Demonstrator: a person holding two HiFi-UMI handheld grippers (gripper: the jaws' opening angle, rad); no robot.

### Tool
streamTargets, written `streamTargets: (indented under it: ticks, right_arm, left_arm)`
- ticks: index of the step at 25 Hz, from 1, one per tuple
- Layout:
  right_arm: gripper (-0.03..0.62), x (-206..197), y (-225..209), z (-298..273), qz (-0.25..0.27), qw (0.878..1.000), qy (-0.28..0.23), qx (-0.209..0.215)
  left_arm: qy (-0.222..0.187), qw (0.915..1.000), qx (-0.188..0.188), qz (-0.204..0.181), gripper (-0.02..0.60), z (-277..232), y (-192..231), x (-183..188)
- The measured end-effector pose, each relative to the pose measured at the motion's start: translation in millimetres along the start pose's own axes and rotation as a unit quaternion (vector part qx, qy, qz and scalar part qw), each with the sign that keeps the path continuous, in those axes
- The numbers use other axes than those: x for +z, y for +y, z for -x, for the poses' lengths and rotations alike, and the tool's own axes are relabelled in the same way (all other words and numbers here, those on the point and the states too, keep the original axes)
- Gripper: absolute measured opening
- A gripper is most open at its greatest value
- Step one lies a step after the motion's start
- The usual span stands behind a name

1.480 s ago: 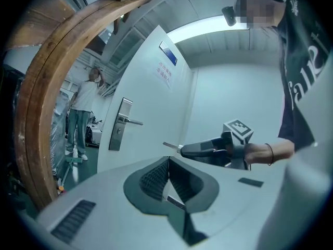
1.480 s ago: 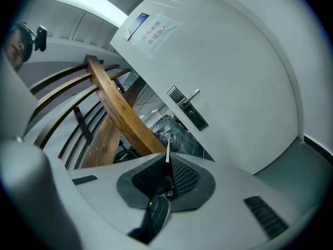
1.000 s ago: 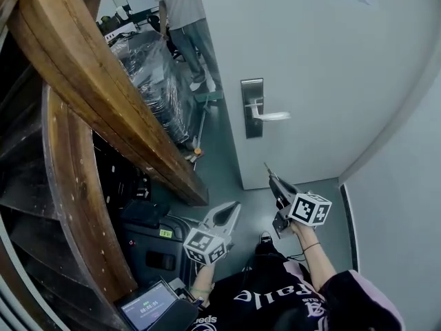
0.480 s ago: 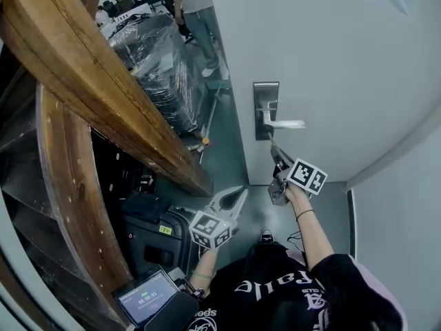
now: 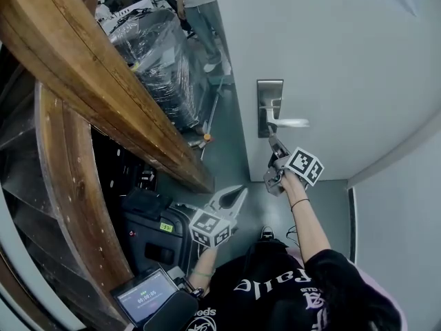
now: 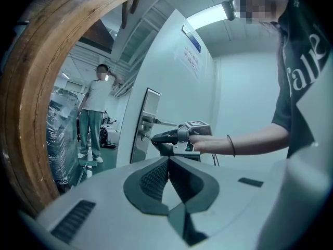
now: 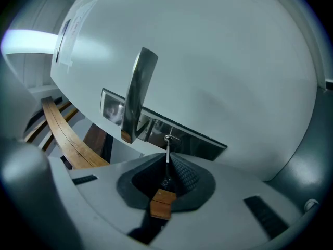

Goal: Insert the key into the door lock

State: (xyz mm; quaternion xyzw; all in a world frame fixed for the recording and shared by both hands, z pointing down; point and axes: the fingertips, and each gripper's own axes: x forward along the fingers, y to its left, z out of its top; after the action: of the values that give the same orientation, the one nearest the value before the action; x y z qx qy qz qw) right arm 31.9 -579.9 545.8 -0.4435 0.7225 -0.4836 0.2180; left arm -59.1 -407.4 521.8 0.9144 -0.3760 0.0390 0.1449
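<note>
Pale door [image 5: 331, 47], steel lock plate [image 5: 269, 95]; right hand-held gripper [image 5: 274, 142] clamped on thin silver key [image 7: 167, 151], left hand-held gripper [image 6: 168, 161] closed

Wearing a black tee [image 5: 275, 292] with white lettering, a pale pink sleeve [image 5: 375, 292] on the right, a thin dark wristband [image 5: 298, 203] too. Rocking a pale grey left gripper [image 5: 236, 194] and right gripper [image 5: 273, 141] with black-and-white marker cubes [image 5: 305, 165].

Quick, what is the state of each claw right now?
Left claw: closed, empty.
Right claw: closed on the key.
</note>
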Motion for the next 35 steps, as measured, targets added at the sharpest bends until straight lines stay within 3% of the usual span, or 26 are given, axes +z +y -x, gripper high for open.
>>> streamTargets:
  ticks: [9, 13, 18, 22, 31, 35]
  right_arm:
    - [0.035, 2, -2, -1, -0.079, 0.996, -0.045, 0.018]
    - [0.035, 1, -2, -3, -0.091, 0.994, -0.053, 0.026]
    - [0.035, 1, -5, -12, -0.178, 0.979, -0.077, 0.056]
    - [0.037, 4, -4, -24, -0.138, 0.988, -0.061, 0.037]
    - [0.037, 9, -5, -39, -0.108, 0.992, -0.048, 0.037]
    - [0.037, 9, -7, -44, -0.068, 0.997, -0.04, 0.024]
  left_arm:
    - [-0.001, 0.9999, 0.006, 0.008, 0.005, 4, 2, -4]
    - [-0.002, 0.9998, 0.015, 0.01, 0.005, 9, 9, -5]
    - [-0.004, 0.9994, 0.027, 0.021, 0.005, 13, 19, -7]
    - [-0.004, 0.9992, 0.03, 0.027, 0.005, 11, 23, -8]
    - [0.002, 0.999, 0.032, 0.031, 0.005, 11, 27, -13]
    - [0.005, 0.9989, 0.033, 0.031, 0.005, 12, 26, -20]
